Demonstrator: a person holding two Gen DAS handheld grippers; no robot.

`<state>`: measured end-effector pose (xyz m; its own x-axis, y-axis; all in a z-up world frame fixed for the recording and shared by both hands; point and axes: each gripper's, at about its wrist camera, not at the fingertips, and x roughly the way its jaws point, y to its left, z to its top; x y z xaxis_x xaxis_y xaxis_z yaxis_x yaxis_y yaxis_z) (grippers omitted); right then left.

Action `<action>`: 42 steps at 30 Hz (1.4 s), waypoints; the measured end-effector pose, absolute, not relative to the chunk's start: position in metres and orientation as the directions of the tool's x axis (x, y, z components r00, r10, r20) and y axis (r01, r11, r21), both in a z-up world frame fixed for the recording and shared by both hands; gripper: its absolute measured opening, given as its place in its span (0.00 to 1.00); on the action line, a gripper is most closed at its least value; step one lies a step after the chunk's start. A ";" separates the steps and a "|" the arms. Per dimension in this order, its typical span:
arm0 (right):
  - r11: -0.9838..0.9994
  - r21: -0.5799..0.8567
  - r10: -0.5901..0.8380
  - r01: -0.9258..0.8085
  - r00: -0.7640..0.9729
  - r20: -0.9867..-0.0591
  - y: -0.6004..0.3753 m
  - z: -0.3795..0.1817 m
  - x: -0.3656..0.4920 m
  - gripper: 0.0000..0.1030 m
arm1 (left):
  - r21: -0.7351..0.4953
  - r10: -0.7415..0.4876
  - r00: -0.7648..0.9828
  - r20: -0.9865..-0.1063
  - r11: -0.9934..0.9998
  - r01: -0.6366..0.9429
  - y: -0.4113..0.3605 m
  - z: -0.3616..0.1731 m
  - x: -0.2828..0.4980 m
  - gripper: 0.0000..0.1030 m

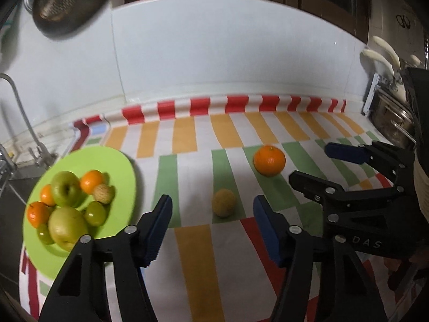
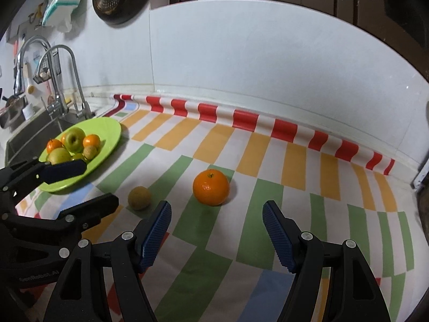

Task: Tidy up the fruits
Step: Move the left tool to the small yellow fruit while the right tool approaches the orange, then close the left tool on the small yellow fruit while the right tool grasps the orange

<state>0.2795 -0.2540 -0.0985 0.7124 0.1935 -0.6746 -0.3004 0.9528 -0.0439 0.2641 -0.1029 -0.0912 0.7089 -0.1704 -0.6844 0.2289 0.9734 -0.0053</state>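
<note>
Tan, rough little round fruit (image 1: 224, 203) sits between the left hand-held gripper (image 1: 211, 230)'s parted jaws; close gently, centred. Right hand-held gripper (image 2: 217, 236) gapes empty.

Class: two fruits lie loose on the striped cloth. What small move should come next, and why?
Probably ease the left gripper forward around the small tan fruit: it sits just ahead of the open jaws, while the green plate already holds the other fruit.

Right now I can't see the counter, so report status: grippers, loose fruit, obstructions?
Left gripper open, right gripper open, both empty. Orange and small tan fruit loose on cloth. Nothing blocking green plate.
</note>
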 end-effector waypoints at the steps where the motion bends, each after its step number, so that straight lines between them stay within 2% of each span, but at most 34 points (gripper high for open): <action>1: 0.951 -0.042 0.197 -0.306 0.706 -0.680 -0.254 -0.101 0.283 0.69 | -0.008 -0.175 0.699 -0.693 0.972 0.235 -0.104 -0.094 0.267 0.58; 11: 0.936 -0.015 0.233 -0.351 0.650 -0.723 -0.249 -0.121 0.309 0.59 | -0.018 -0.189 0.649 -0.737 0.965 0.261 -0.111 -0.110 0.290 0.48; 21: 0.932 0.010 0.252 -0.363 0.627 -0.737 -0.244 -0.127 0.325 0.54 | -0.051 -0.223 0.617 -0.754 0.957 0.284 -0.113 -0.117 0.302 0.26; 27: 0.928 -0.005 0.246 -0.373 0.622 -0.744 -0.236 -0.131 0.332 0.53 | -0.029 -0.206 0.635 -0.744 0.960 0.277 -0.109 -0.115 0.303 0.26; 33: 0.939 0.010 0.236 -0.343 0.623 -0.746 -0.237 -0.131 0.339 0.42 | -0.016 -0.176 0.658 -0.732 0.970 0.242 -0.100 -0.111 0.310 0.26; 42: 0.940 0.024 0.247 -0.340 0.631 -0.735 -0.234 -0.124 0.325 0.41 | -0.021 -0.179 0.671 -0.720 0.972 0.236 -0.096 -0.104 0.306 0.26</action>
<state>0.3253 -0.2338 -0.1238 0.6314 0.2473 -0.7350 -0.3401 0.9401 0.0241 0.3055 -0.0964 -0.1038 0.6711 -0.1786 -0.7196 0.2359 0.9715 -0.0211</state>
